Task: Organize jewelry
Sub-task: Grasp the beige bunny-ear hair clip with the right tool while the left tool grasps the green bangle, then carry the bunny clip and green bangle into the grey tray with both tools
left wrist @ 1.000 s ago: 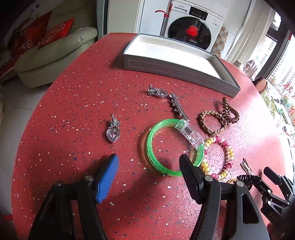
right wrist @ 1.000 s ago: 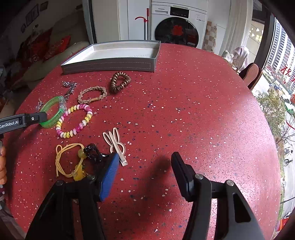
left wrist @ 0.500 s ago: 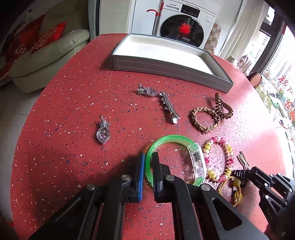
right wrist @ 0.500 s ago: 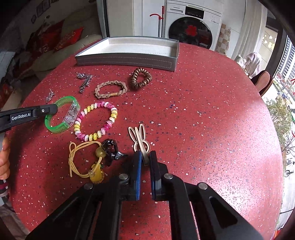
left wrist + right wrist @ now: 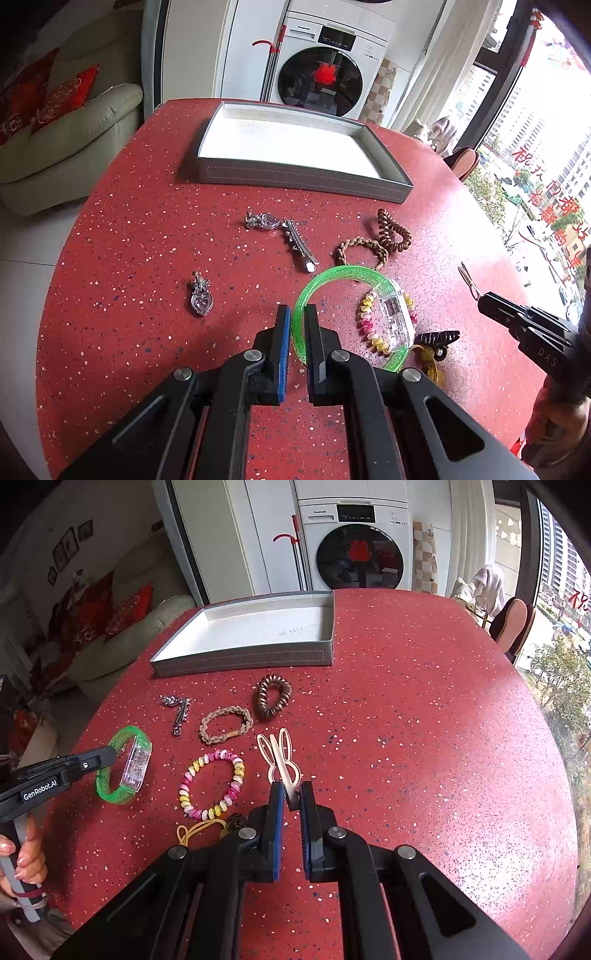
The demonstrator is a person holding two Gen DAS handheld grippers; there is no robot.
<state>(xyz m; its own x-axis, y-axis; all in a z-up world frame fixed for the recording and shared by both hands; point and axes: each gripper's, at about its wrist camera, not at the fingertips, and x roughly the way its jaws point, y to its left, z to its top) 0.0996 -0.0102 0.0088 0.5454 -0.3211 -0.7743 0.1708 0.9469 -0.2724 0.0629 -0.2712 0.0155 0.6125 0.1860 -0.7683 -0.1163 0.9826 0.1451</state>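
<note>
Only left wrist shows heart pendant point(image 5: 201, 301).

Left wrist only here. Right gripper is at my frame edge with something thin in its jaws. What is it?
Observer: A rabbit-shaped hair clip. The right gripper is shut on its lower end, and the ears point toward the box.
Operator: The bangle I'm holding covers half the bead bracelet. Are they tangled?
Observer: No. The right wrist view shows the bead bracelet as a full closed ring on the table, with bare red table between it and the bangle.
</note>
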